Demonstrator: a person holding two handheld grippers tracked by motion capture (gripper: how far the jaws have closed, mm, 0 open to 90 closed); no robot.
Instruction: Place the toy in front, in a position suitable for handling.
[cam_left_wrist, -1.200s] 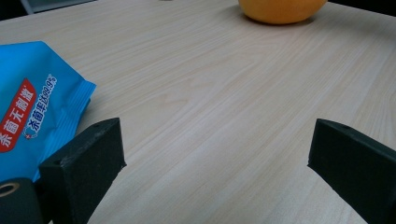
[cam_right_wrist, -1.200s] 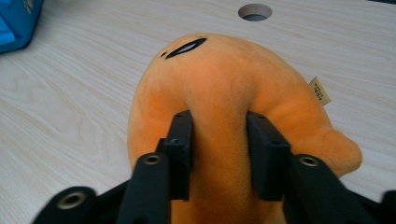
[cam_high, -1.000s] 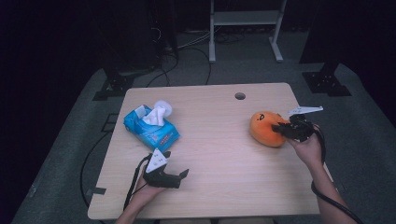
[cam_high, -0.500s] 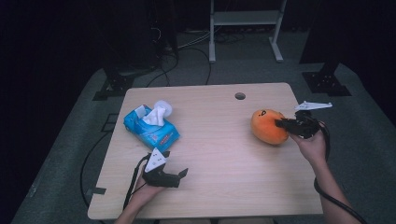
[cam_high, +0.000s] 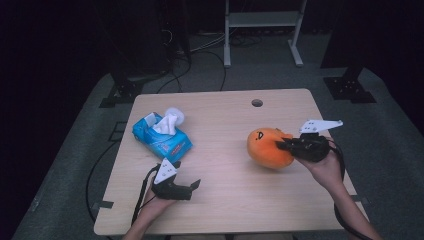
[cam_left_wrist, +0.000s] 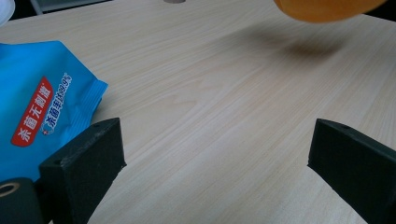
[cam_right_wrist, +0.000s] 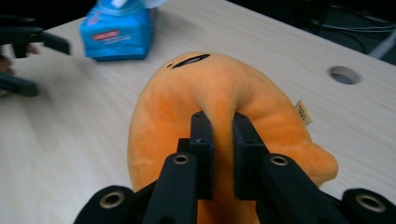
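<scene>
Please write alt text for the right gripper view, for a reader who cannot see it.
The right gripper pinches a fold of an orange plush toy on a light wooden table. A blue tissue pack lies beyond it.

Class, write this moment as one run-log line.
right gripper: shut on orange plush toy | left gripper: open, resting on table | tissue pack: untouched

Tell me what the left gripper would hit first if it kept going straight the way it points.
Probably nothing soon: the left gripper, jaws open, faces bare table. The blue tissue pack lies off to one side, and the orange plush toy sits farther ahead, slightly off line. Depth is unclear.
</scene>
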